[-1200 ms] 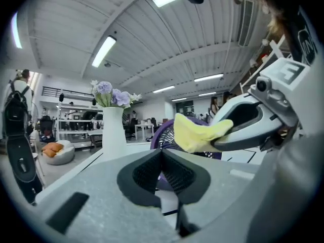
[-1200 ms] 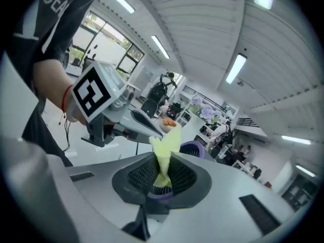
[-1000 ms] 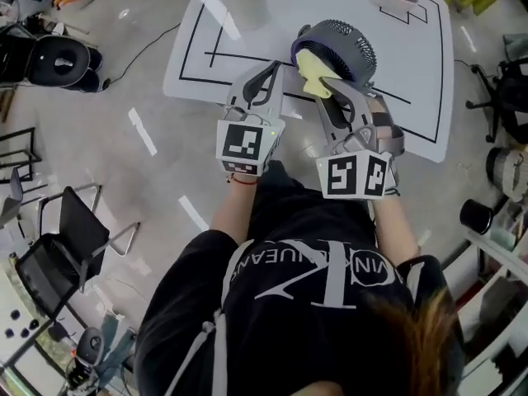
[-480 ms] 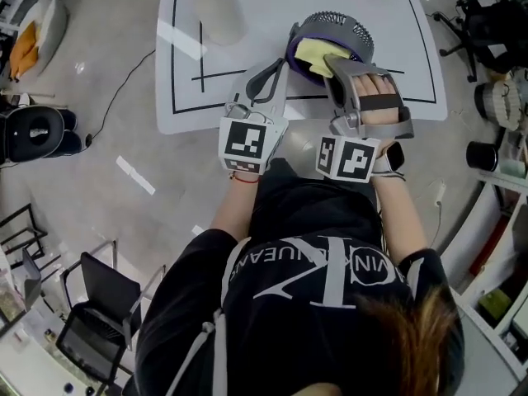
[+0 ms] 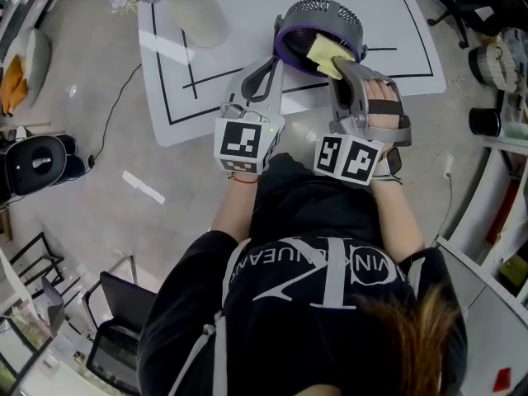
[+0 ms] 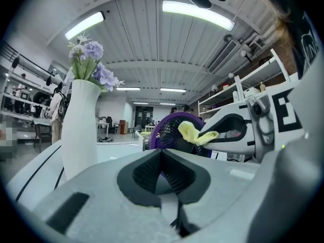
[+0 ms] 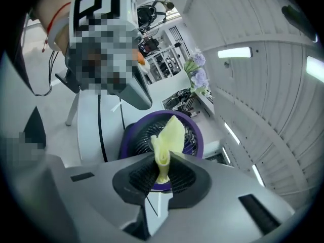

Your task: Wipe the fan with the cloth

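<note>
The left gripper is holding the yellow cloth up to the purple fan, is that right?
No, the right gripper is holding the yellow cloth up to the round purple fan. The right gripper view shows it pinched there; the left gripper is shut on nothing.

obstacle: vase point(image 5: 200, 19) left of fan point(image 5: 323, 13) | gap between them open | table point(image 5: 406, 31) bare right of fan

Vase point(image 5: 200, 16) left of fan point(image 5: 323, 12) on table point(image 5: 247, 31)

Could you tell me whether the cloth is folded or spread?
Bunched, not spread: the right gripper pinches the cloth into a narrow fold.
</note>
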Demonstrator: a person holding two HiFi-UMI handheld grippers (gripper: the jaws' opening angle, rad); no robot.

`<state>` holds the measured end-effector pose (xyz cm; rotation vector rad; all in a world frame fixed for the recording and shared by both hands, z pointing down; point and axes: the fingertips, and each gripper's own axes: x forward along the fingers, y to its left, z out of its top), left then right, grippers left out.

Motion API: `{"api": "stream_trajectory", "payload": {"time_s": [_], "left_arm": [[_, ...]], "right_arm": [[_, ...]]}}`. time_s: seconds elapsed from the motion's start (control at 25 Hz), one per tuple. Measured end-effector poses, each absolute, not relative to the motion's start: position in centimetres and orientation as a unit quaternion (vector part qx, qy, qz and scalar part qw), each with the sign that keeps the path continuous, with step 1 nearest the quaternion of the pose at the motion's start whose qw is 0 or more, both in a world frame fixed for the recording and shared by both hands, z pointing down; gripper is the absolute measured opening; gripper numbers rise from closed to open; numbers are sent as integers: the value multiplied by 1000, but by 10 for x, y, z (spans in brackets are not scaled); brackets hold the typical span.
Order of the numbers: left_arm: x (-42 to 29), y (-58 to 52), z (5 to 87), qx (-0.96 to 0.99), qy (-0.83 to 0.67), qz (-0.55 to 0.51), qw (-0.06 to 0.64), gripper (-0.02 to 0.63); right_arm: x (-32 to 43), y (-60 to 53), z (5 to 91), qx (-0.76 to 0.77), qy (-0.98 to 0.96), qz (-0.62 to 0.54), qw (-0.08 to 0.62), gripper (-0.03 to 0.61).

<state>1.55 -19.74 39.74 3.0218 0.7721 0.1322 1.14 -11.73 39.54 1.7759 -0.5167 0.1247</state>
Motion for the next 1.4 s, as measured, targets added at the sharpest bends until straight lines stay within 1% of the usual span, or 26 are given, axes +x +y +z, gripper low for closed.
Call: {"api": "stream_trajectory", "payload": {"time_s": [0.12,0.36,0.72,1.08,1.4], "left_arm": [[13,-200,401,969,243,46,18,-2],[8,-209,408,971,231,50,30,-2],[2,-212,414,973,220,54,35,-2],[0,-214,417,974,215,60,32,-2],[-3,-230,410,978,197,63,32,-2]], "right_arm": [[10,-115,403,780,-230,78,576,40],[6,-115,416,792,-241,108,550,34],[6,-129,440,762,-280,132,568,26],[5,-158,459,766,-330,170,524,20],[8,-196,441,755,-363,148,526,18]]}}
